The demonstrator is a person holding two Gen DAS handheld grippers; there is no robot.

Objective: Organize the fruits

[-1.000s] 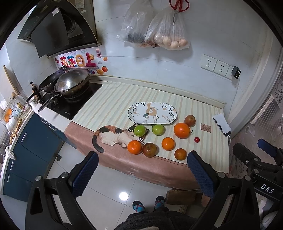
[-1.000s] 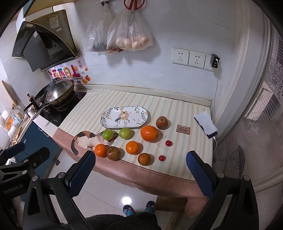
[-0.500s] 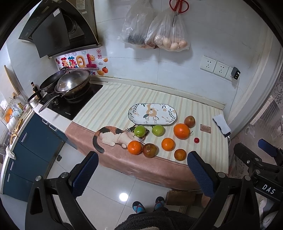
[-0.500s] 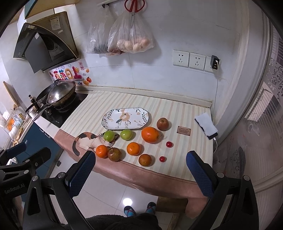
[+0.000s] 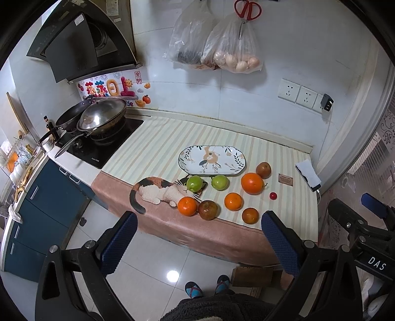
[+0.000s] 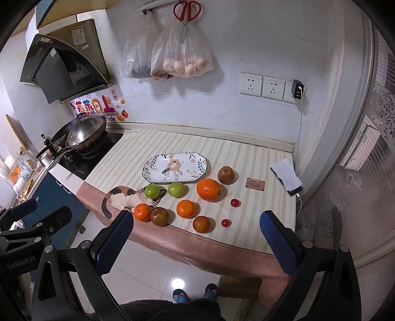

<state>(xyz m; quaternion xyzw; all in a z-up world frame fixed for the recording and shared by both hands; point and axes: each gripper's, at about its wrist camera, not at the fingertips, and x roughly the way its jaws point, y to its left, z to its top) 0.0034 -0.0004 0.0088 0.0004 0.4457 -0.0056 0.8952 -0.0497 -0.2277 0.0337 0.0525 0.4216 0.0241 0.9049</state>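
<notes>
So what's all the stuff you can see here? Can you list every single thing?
Plate: one, white with leaf pattern, middle of the striped cloth, nothing on it.
Big orange: one, orange, in front of the plate.
Small oranges: three, orange, near the cloth's front edge.
Green apples: two, green, just in front of the plate.
Red-brown apples: two, one right of the plate, one at the front.
Cherry tomatoes: two, red, right front.
Cat figure: one, calico, lying left of the fruit.
Wok: one, steel, on the stove.
Bags: two, clear, hanging on the wall.
Scissors: one, red, above the bags.
Left gripper: open, above the floor.
Right gripper: open, above the floor.
</notes>
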